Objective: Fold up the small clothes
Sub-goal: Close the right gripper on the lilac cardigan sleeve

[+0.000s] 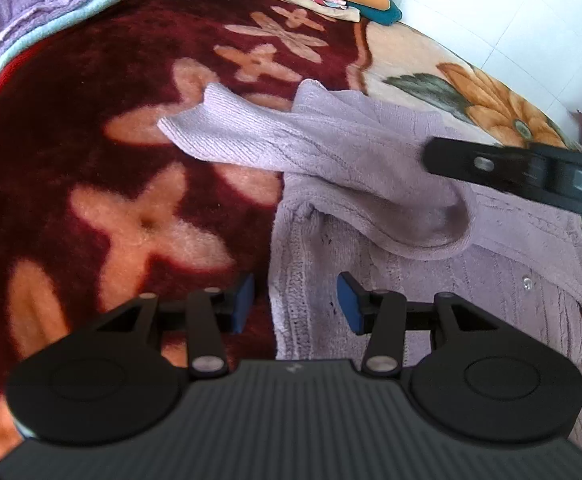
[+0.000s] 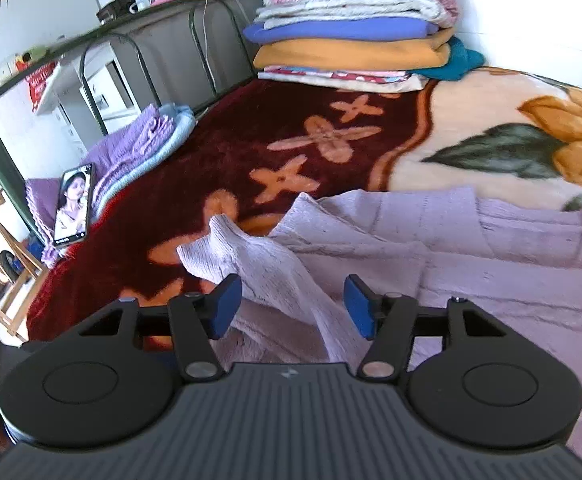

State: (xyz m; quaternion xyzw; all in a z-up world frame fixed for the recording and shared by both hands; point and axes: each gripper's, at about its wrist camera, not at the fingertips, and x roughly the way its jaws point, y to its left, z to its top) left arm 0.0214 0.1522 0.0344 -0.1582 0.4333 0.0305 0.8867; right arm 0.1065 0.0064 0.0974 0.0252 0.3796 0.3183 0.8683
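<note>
Tongs (image 1: 295, 303) (image 2: 293, 307) agape — lilac cardigan (image 1: 411, 152) unheld

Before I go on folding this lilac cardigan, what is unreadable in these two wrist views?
- Cardigan: its near hem is hidden behind the left gripper body; its right side is cut off by the frame edge in both views.
- Right gripper: in the left wrist view only one blurred finger shows, the rest is off-frame.
- Sleeve: its lower part disappears behind the right gripper body in the right wrist view.
</note>
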